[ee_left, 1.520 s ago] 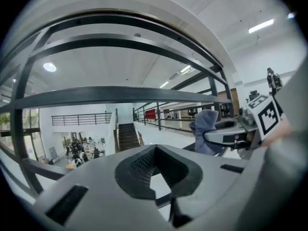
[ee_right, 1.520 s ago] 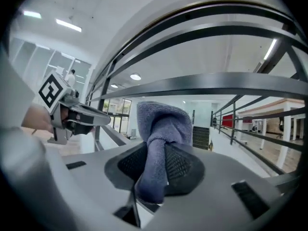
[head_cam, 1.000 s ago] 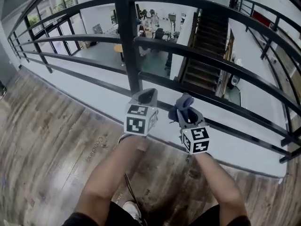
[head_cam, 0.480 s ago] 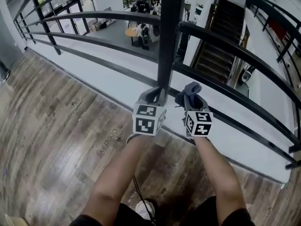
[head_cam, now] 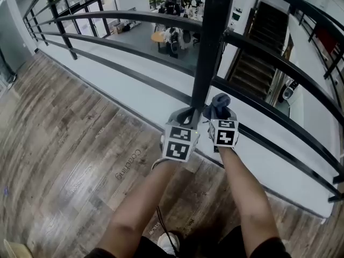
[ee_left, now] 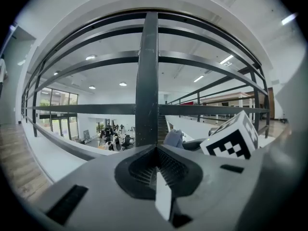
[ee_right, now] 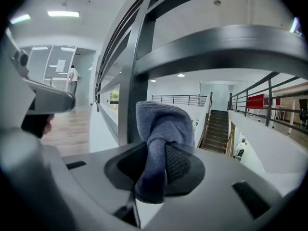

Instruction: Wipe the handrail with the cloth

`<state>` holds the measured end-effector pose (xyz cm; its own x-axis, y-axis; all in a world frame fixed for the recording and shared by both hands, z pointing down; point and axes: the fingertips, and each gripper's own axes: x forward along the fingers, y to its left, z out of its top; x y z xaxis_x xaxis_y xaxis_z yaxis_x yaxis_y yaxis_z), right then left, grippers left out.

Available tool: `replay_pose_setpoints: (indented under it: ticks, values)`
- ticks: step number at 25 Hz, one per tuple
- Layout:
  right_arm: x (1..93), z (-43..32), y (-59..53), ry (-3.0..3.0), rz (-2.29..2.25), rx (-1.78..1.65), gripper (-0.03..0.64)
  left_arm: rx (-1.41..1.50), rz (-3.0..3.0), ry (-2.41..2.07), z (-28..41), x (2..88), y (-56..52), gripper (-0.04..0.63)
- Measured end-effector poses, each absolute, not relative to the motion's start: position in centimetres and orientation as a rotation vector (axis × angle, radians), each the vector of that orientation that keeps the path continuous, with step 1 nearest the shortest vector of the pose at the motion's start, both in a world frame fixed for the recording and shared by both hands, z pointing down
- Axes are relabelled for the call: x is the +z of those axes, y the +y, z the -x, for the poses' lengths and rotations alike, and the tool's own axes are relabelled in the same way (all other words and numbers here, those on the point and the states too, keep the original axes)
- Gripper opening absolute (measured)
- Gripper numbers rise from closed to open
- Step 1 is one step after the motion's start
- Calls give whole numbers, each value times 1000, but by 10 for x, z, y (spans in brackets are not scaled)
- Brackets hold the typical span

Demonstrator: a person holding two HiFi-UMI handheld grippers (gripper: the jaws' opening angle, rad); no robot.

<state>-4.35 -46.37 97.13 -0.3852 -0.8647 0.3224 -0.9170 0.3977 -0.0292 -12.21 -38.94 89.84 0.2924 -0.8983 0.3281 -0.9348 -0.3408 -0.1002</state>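
A black metal handrail (head_cam: 269, 109) with several horizontal bars and an upright post (head_cam: 210, 42) runs along a balcony edge. My right gripper (head_cam: 221, 104) is shut on a grey-blue cloth (ee_right: 161, 138), which bunches up out of the jaws (head_cam: 219, 100) just right of the post's foot, close below a bar. My left gripper (head_cam: 185, 115) is shut with nothing in it, pointing at the post (ee_left: 147, 81) near its base. In the left gripper view the cloth (ee_left: 174, 137) and the right gripper's marker cube (ee_left: 231, 138) show to the right.
Wood plank floor (head_cam: 70, 144) lies under me, with a white ledge (head_cam: 140, 98) below the bars. Beyond the rail is a lower hall with people and desks (head_cam: 174, 15) and a staircase (head_cam: 260, 47). My legs and a shoe (head_cam: 166, 243) are at the bottom.
Both grippers have come closer to the post's foot, and my view has shifted so the post stands further right. The cloth stays held in the right gripper.
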Motion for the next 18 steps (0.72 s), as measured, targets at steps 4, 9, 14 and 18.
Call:
replay_pose_setpoints:
  ticks: [4,9,14,18]
  values:
    - [985,51,-467,-2354,-1550,289,95,530,-2412,-1770,136,902,-389,-2]
    - [988,49,-464,-2311,-1516,244,95,560,-2396,-1768,133,910,-391,-2]
    - [991,37,-457,-2269,-1505,241,95,531,-2375,-1706,123,915,-389,-2]
    - [991,17,-451,-2241,-1513,226,95,592,-2422,-1740,113,914,-389,-2]
